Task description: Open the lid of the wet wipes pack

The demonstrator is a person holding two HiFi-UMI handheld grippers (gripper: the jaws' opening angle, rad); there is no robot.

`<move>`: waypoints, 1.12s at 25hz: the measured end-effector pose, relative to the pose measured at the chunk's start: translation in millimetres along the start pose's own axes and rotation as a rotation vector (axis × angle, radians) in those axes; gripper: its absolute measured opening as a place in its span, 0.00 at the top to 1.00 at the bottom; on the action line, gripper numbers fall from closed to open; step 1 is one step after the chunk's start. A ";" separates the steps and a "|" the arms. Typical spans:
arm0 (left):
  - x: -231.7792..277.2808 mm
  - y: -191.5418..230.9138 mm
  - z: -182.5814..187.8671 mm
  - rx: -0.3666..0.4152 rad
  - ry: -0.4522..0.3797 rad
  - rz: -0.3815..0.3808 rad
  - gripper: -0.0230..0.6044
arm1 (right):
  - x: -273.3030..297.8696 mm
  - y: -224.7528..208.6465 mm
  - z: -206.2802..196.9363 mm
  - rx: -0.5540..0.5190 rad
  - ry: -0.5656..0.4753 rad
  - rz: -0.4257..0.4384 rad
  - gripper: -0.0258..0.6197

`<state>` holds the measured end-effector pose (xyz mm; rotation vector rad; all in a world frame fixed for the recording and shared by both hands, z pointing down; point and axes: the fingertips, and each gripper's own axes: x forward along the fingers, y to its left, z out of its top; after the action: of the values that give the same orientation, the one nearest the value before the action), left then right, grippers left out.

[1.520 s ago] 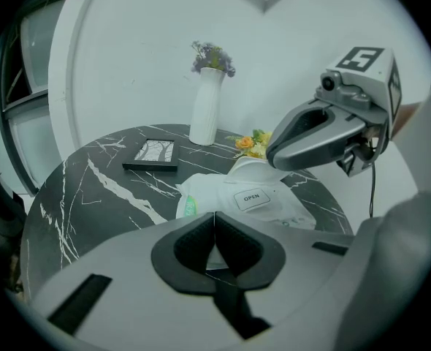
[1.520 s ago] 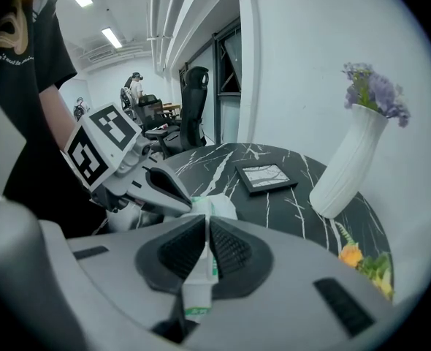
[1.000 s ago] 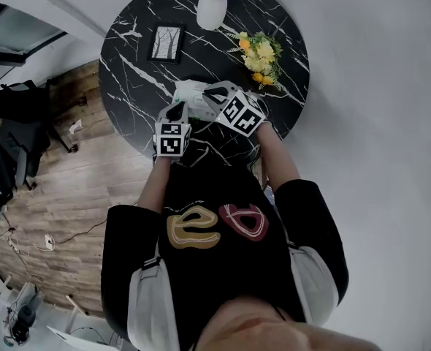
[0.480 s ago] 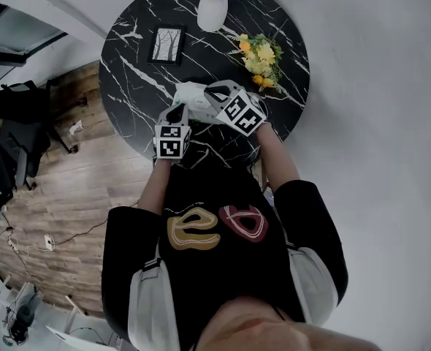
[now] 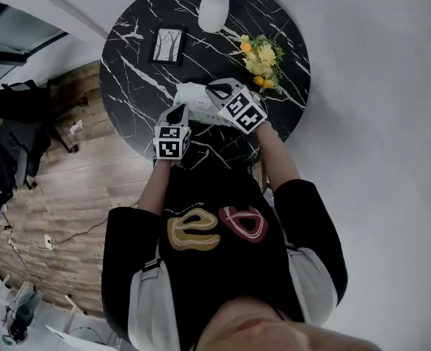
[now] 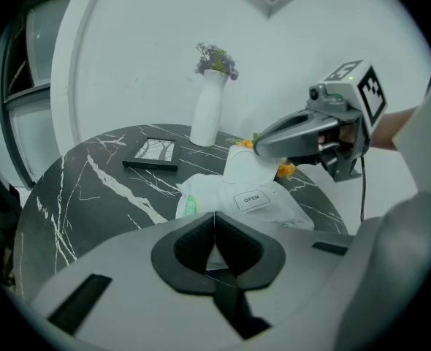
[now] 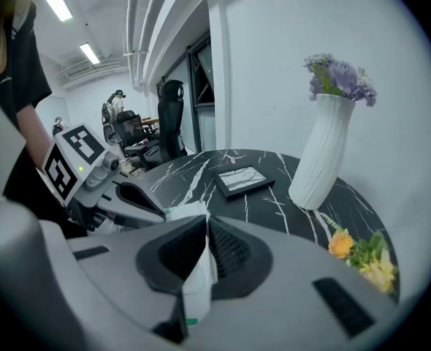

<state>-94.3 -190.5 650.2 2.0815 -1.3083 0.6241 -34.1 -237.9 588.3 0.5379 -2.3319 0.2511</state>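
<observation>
The white wet wipes pack (image 5: 191, 96) lies on the round black marble table (image 5: 128, 57) near its front edge. In the left gripper view the pack (image 6: 223, 196) shows a small "OPEN" label (image 6: 250, 198). My left gripper (image 6: 214, 232) is shut on the pack's near end, with a white sliver between the pads. My right gripper (image 7: 204, 247) is shut on the pack's white lid flap (image 7: 199, 269), which stands up between its pads. From the left gripper view, the right gripper (image 6: 263, 148) holds that flap (image 6: 243, 168) raised above the pack.
A white vase of purple flowers (image 5: 214, 9) stands at the table's far edge. A black picture frame (image 5: 166, 44) lies at the left and a bunch of yellow flowers (image 5: 263, 57) at the right. Wooden floor (image 5: 77, 189) shows beside the table.
The right gripper has rolled slightly with the flap still in its jaws. The left gripper and the pack have stayed where they were.
</observation>
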 end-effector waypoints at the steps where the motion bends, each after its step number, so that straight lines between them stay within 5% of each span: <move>1: -0.3 0.0 0.0 -0.002 0.001 -0.002 0.93 | 0.3 -1.2 0.1 0.009 -0.007 -0.006 0.93; 28: 0.4 -1.2 0.3 0.019 0.000 -0.008 0.93 | 19.7 -38.5 -12.3 0.181 -0.021 -0.026 0.89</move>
<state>-92.9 -190.6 650.0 2.1016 -1.2977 0.6354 -22.3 -274.3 611.8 0.6617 -2.3339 0.4491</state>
